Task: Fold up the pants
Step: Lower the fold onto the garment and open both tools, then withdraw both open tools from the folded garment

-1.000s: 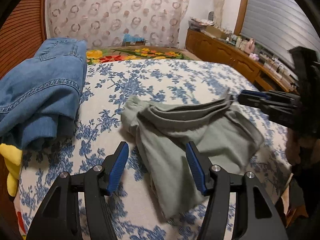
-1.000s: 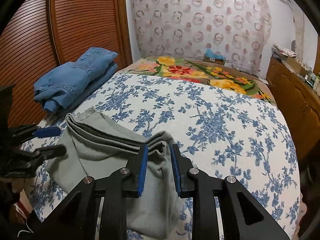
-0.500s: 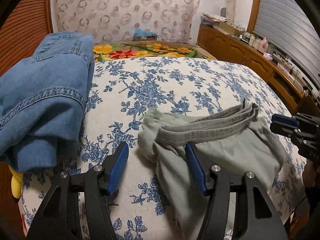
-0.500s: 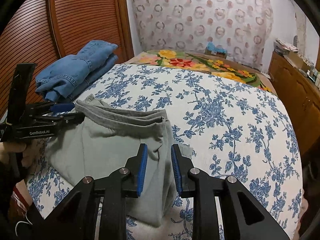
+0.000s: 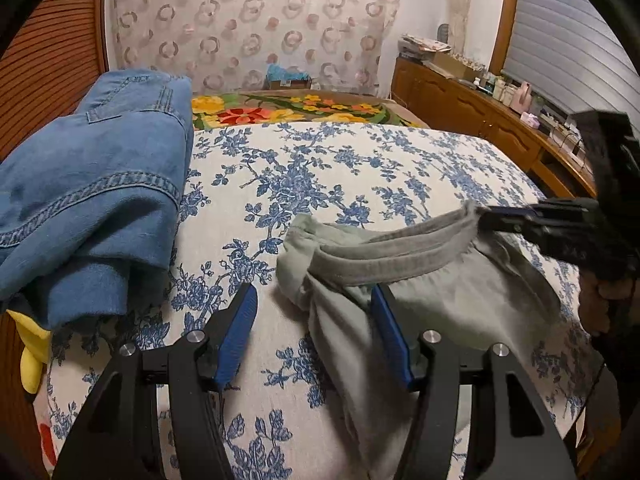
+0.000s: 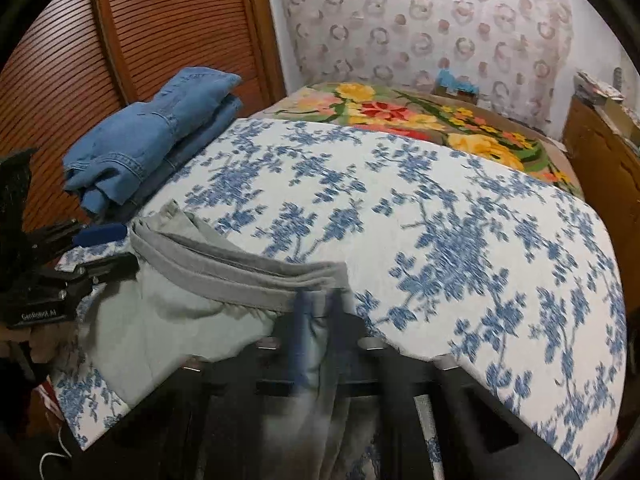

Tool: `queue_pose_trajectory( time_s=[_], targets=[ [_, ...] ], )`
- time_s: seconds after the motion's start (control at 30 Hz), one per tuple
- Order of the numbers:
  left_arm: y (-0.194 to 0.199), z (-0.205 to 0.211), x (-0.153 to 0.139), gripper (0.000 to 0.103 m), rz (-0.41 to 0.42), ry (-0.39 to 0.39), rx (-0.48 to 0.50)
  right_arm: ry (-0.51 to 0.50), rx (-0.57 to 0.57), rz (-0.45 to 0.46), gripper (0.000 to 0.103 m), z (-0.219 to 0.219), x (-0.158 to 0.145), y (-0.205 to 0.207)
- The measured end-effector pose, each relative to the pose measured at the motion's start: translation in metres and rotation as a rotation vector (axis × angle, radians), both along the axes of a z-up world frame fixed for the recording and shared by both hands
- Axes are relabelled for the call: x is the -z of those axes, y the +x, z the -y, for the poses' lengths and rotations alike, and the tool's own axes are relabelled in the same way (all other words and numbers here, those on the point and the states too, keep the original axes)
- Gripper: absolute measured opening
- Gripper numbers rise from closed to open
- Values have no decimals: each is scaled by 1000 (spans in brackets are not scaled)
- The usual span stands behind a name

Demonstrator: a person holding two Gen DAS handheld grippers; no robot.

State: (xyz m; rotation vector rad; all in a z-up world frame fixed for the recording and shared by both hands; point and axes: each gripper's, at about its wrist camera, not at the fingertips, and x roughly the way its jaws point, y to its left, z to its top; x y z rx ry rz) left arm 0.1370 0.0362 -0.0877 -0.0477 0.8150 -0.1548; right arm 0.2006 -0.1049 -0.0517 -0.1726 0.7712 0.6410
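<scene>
Grey-green pants [image 5: 440, 304] lie crumpled on the blue-flowered bedsheet [image 5: 320, 168], waistband [image 5: 384, 248] facing the far side. My left gripper [image 5: 314, 296] is open, and the left corner of the waistband lies loosely between its blue pads. At the other end, my right gripper [image 5: 486, 214] is shut on the waistband's right tip, which is raised slightly off the sheet. The right wrist view is blurred: the right gripper [image 6: 319, 300] has fabric of the pants [image 6: 168, 320] pinched in it, and the left gripper [image 6: 126, 246] is at the far left.
Folded blue jeans [image 5: 92, 184] are stacked at the bed's left edge, next to louvred wooden doors [image 6: 160, 20]. A bright flowered blanket [image 5: 296, 108] covers the far end. A wooden sideboard [image 5: 460, 100] with small items runs along the right. Something yellow [image 5: 32, 356] pokes out under the jeans.
The right gripper moved to the right end of the waistband and closed on it, lifting that end a little. The left gripper stayed open in place.
</scene>
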Motion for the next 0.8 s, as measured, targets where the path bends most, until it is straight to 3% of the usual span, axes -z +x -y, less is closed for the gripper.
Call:
queue_pose_trajectory(
  time_s=[0.13, 0.33, 0.6, 0.8],
  targets=[
    [-12, 0, -4, 60, 19, -16, 7, 27, 60, 76, 6, 4, -9, 2],
    [-28, 5, -4, 60, 20, -29, 33, 2, 77, 46, 6, 5, -3, 0],
    [-55, 9, 0, 60, 18, -34, 58, -31, 53, 53, 28, 22, -6, -34],
    [-68, 12, 8, 60, -1, -39, 59, -17, 34, 26, 28, 44, -1, -76]
  ],
)
